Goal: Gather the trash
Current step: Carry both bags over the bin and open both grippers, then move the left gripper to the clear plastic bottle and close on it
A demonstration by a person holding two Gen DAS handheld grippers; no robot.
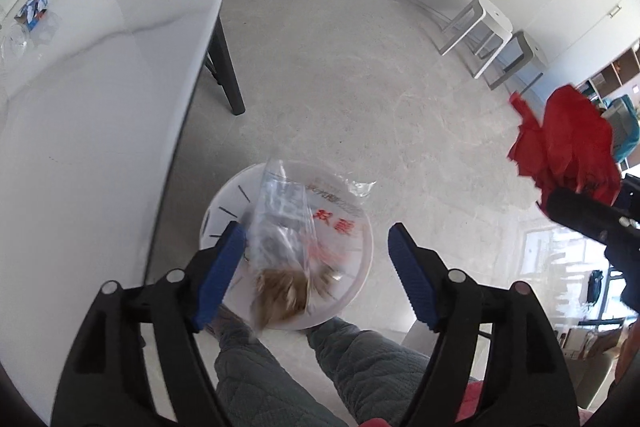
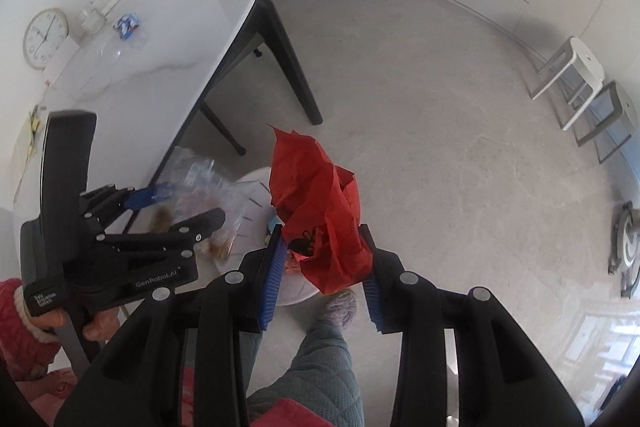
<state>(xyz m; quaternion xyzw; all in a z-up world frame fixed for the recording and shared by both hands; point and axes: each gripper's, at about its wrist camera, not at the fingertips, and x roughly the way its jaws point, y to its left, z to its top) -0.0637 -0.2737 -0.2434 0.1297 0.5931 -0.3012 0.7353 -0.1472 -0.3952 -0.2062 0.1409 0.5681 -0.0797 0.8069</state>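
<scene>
Over the white bin [image 1: 362, 255] on the floor, my left gripper [image 1: 316, 263] has its jaws wide apart; the clear plastic bag [image 1: 286, 223] lies blurred just beside the left pad [image 1: 220, 275], and I can't tell if they touch. Only the right wrist view shows my right gripper [image 2: 325, 269] clamped on the red bag [image 2: 320, 211], which hides much of the bin. Farther off stands the white table [image 1: 120, 67].

Black hand-held gripper [image 1: 316, 267], blue ribbed pads [image 1: 412, 283]; red sleeve [image 2: 16, 319].
</scene>
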